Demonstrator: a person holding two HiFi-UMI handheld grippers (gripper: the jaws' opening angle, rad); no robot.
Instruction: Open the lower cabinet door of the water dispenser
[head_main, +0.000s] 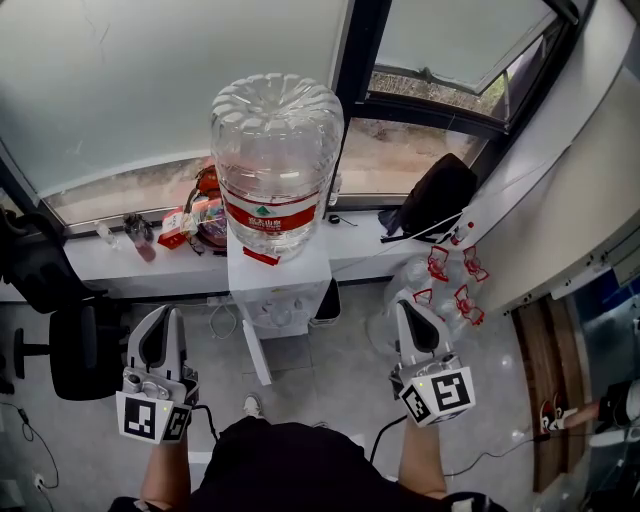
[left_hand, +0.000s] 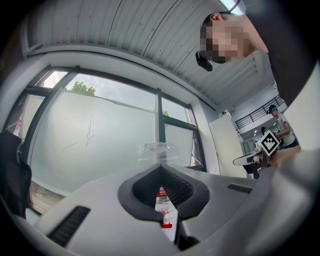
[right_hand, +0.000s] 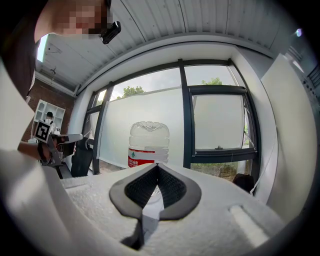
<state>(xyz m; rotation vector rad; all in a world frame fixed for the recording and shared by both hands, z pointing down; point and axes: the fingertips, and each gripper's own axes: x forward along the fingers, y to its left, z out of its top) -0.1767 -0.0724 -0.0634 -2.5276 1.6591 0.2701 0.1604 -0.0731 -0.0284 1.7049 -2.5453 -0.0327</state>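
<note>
A white water dispenser (head_main: 283, 292) stands at the centre of the head view, against a window ledge. A large clear bottle (head_main: 276, 160) with a red label sits upside down on top. From its lower left front a thin white panel (head_main: 257, 352), seemingly the lower door seen edge-on, angles out toward the person. The left gripper (head_main: 162, 320) at lower left and the right gripper (head_main: 408, 312) at lower right flank it, apart from it, each with jaws together on nothing.

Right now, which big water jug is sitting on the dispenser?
The red-labelled jug, inverted atop the white dispenser; the other jugs sit on the floor to its right.
</note>
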